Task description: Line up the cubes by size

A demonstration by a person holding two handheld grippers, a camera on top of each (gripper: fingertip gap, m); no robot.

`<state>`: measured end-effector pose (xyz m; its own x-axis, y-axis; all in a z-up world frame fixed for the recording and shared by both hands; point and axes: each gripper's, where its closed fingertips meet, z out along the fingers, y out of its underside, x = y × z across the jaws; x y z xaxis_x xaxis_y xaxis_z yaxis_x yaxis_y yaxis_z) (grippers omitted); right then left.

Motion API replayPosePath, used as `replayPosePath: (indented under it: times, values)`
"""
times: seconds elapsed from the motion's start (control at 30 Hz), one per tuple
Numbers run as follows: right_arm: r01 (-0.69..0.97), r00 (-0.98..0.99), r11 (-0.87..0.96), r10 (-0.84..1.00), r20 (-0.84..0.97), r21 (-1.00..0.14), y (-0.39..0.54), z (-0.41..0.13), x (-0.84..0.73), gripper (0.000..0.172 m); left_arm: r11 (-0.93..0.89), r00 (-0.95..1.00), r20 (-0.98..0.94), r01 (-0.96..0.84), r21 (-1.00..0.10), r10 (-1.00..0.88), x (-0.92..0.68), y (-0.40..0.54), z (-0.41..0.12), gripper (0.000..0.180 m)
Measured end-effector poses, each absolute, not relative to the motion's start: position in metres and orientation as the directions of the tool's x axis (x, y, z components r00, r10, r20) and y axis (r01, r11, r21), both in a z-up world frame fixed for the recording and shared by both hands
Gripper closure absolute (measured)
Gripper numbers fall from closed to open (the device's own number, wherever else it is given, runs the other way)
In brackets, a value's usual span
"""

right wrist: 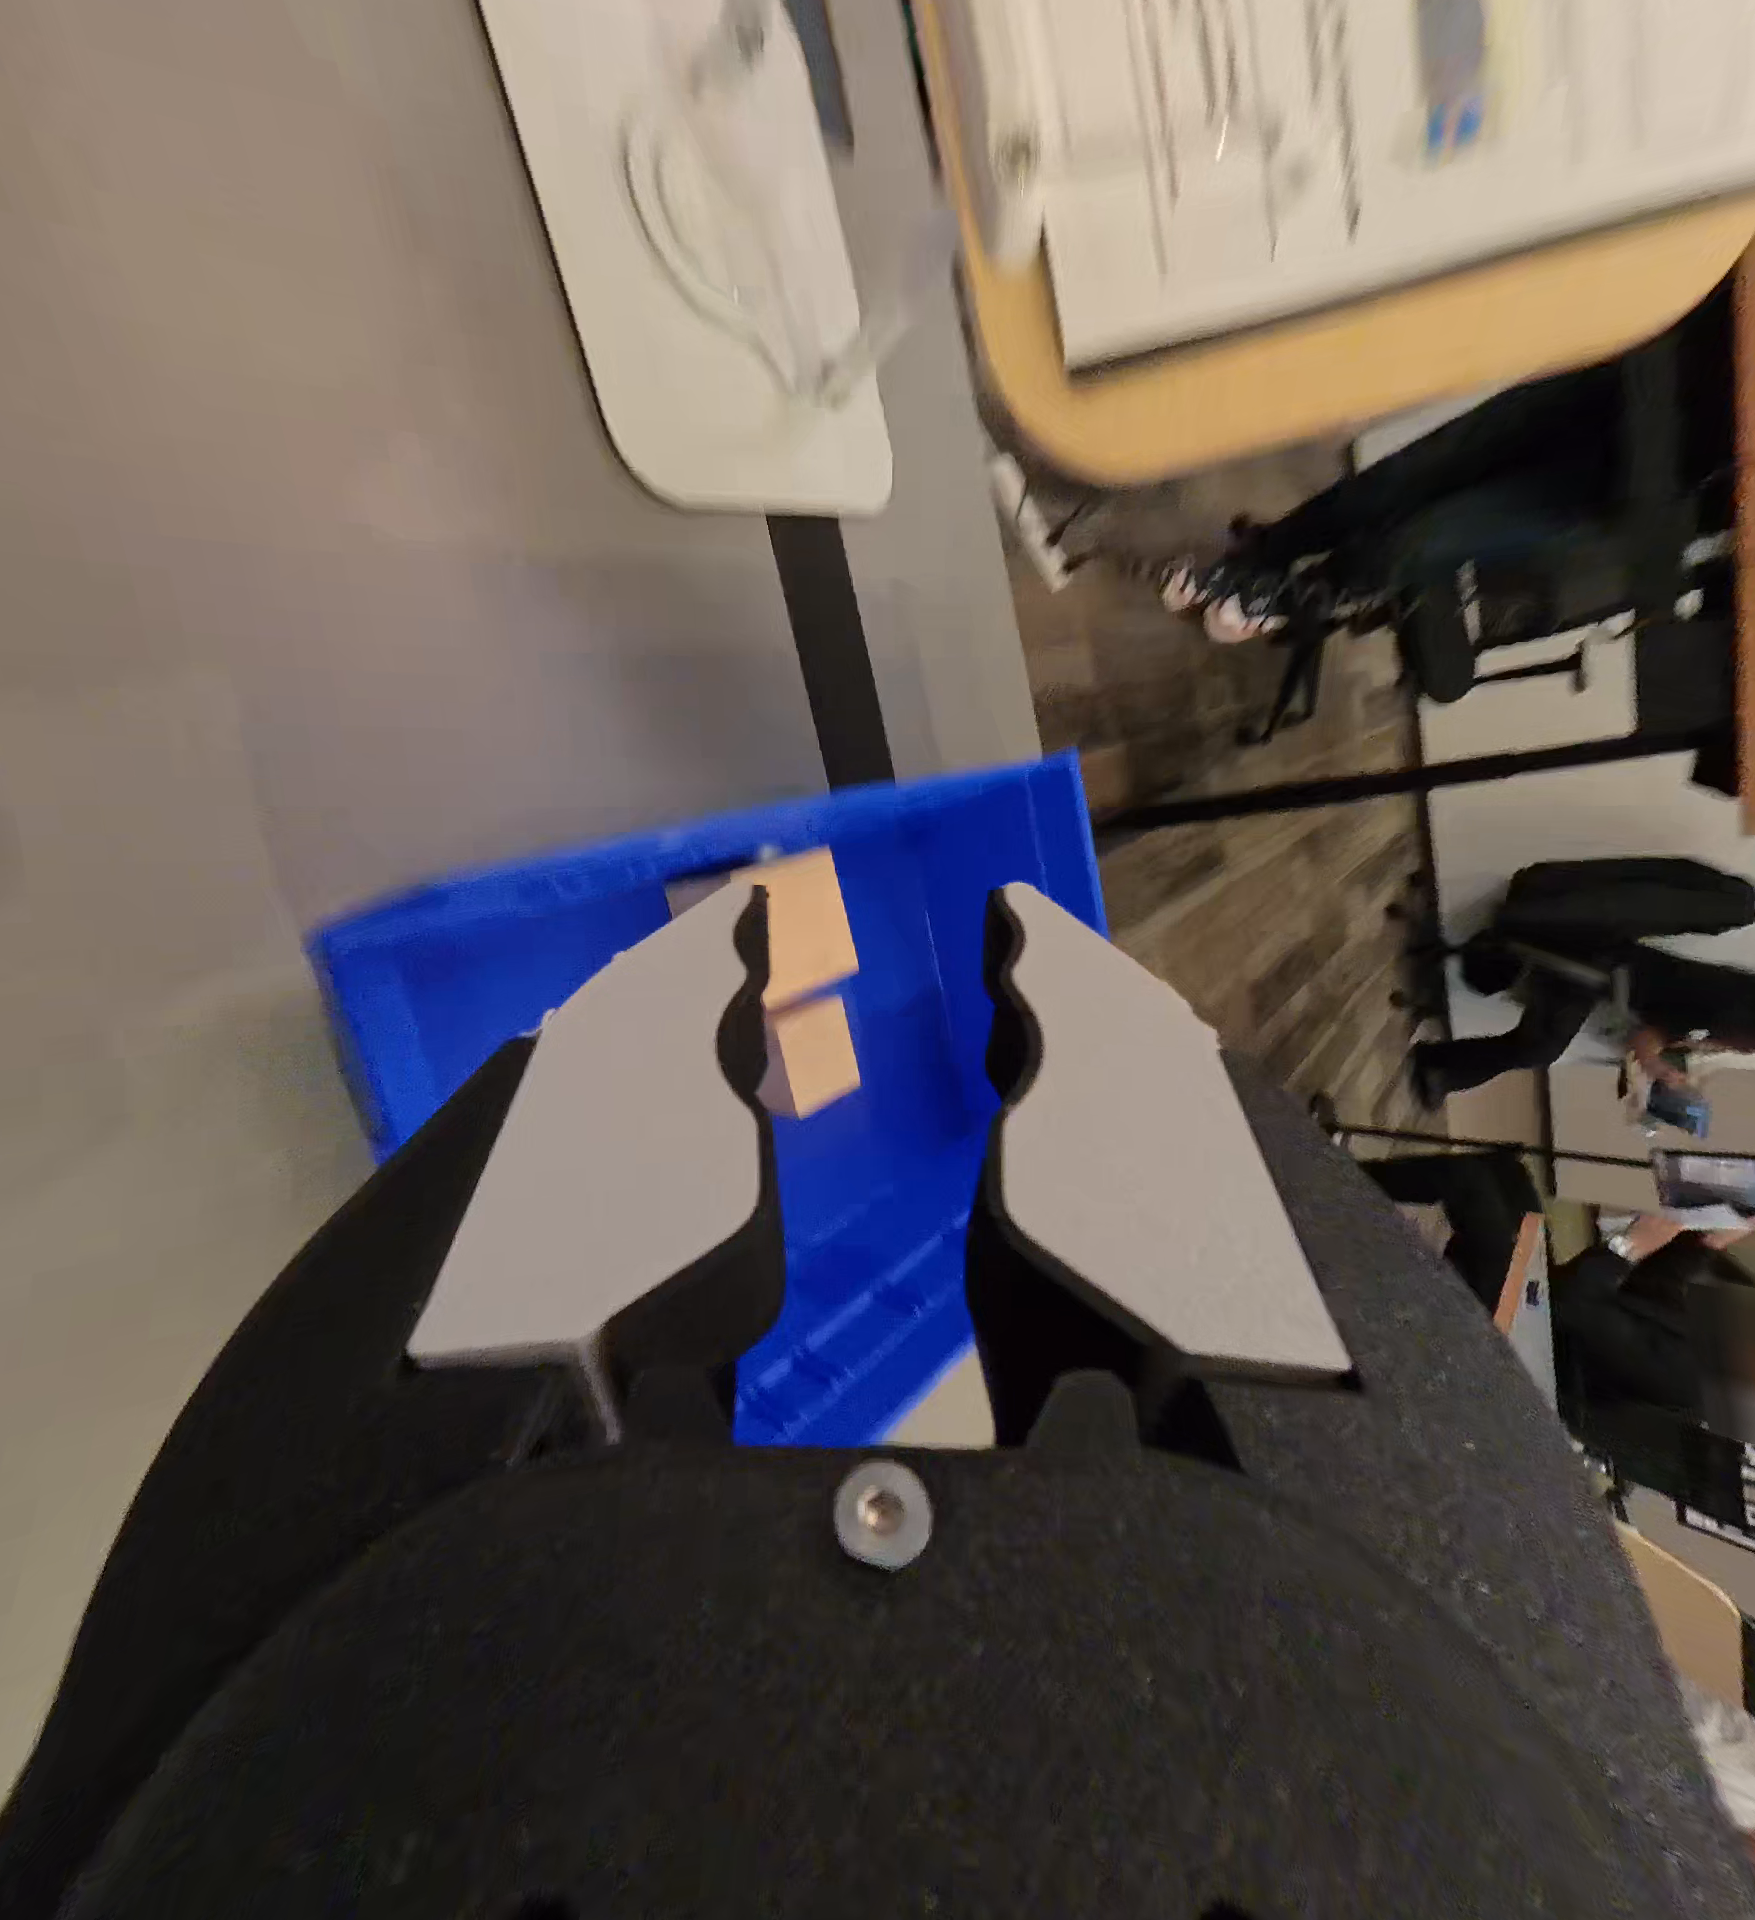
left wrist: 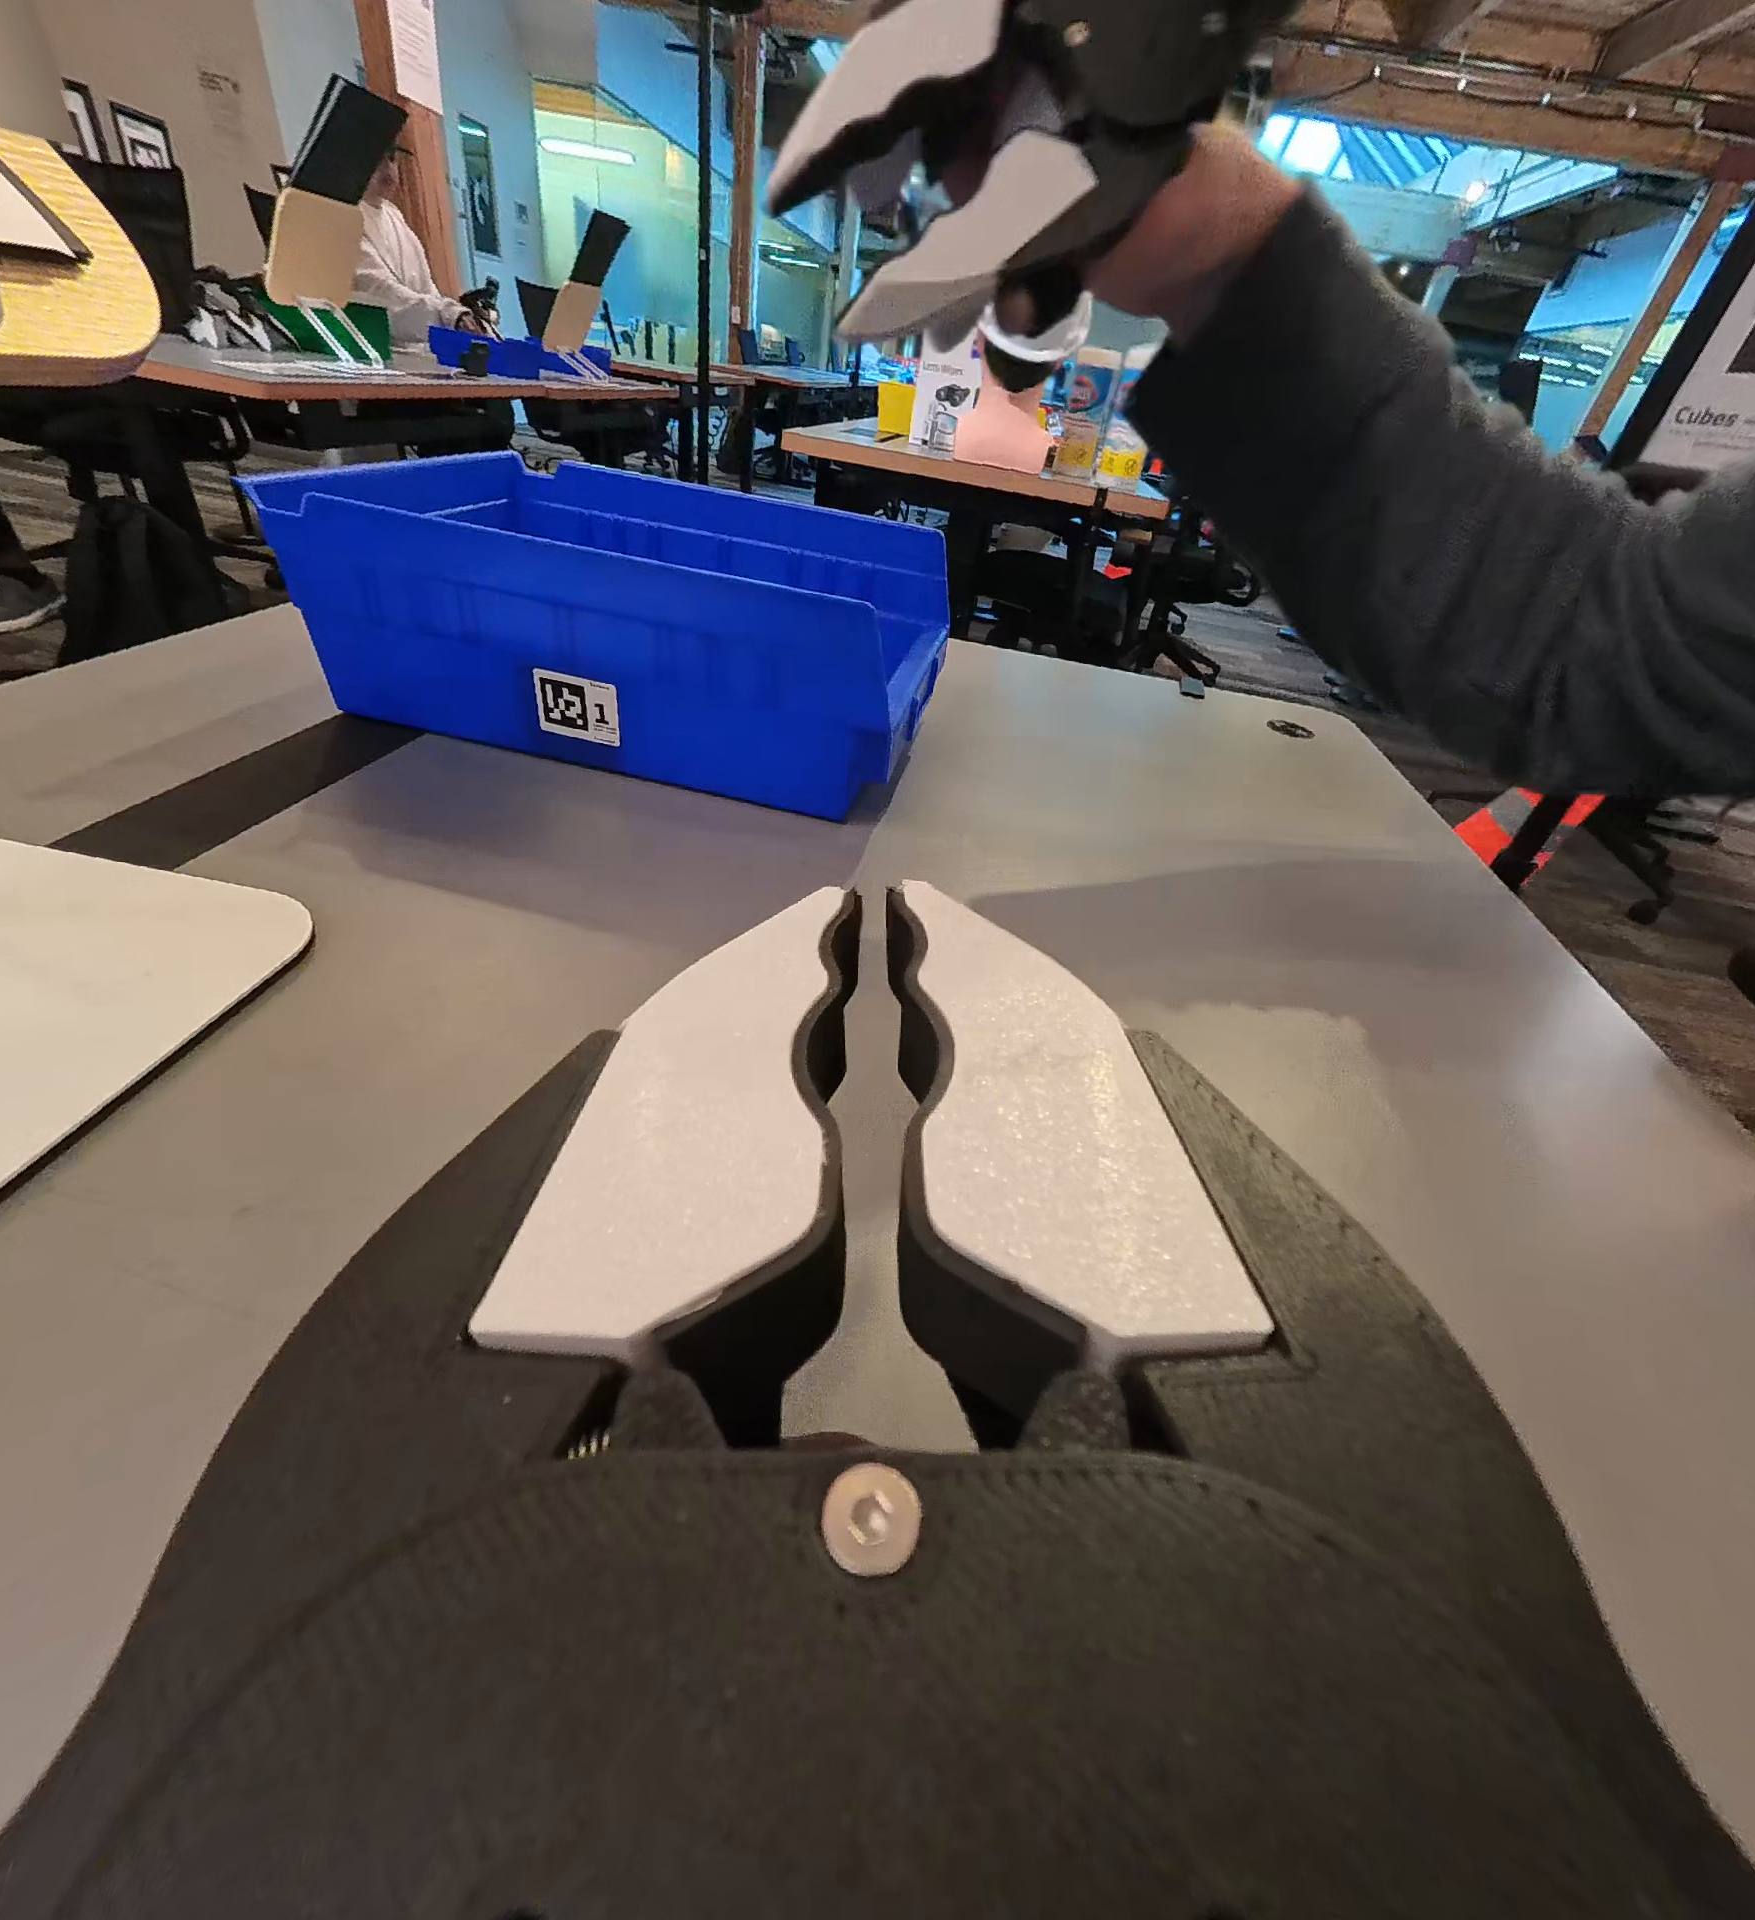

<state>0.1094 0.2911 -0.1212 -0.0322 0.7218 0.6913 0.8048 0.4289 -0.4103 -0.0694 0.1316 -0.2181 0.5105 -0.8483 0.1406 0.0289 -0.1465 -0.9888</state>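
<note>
The wooden cubes (right wrist: 811, 977) are down inside the blue bin (left wrist: 603, 634), which sits on the grey table (left wrist: 1216, 935). Two tan cubes show, one just past the other, toward the bin's 11 o'clock end in the right wrist view. More may be hidden.

The right gripper (right wrist: 878, 925) hangs above the bin with its fingers wide apart and nothing between them. It points down at the cubes, and the picture is blurry there. The left gripper (left wrist: 871, 896) rests low over the table, at 6 o'clock from the bin. Its fingers are almost together, with a thin slit between them, and it holds nothing.

I think the step now is to pick one cube out of the bin. To do it well, bring the right gripper straight down so one cube sits between the two fingers. Keep clear of the blue wall at 3 o'clock. Squeeze on two flat sides, not on corners, or the cube may twist. Take only one cube. Then lift it straight up.
</note>
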Motion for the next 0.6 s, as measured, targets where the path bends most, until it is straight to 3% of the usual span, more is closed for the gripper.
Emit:
replayPosePath:
  times: [0.13,0.3,0.43,0.6]
  values:
    - [0.675,0.019,0.491,0.735,0.678,-0.551,0.224,-0.119,0.059,0.146,-0.145,0.516,0.137,0.025,-0.989,-0.846,-0.069,0.132,-0.218,0.176]
    - [0.504,0.109,0.437,0.824,0.556,-0.745,0.176,-0.139,-0.012,0.170,-0.143,0.518,0.136,0.027,-0.989,-0.844,-0.070,0.132,-0.218,0.176]
    - [0.318,0.214,0.227,0.929,0.302,-0.921,0.159,-0.158,-0.059,0.172,-0.139,0.519,0.133,0.027,-0.990,-0.844,-0.070,0.132,-0.218,0.176]
    - [0.180,0.292,0.135,0.939,0.184,-0.974,0.167,-0.187,-0.089,0.172,-0.139,0.522,0.134,0.030,-0.990,-0.843,-0.071,0.133,-0.218,0.175]
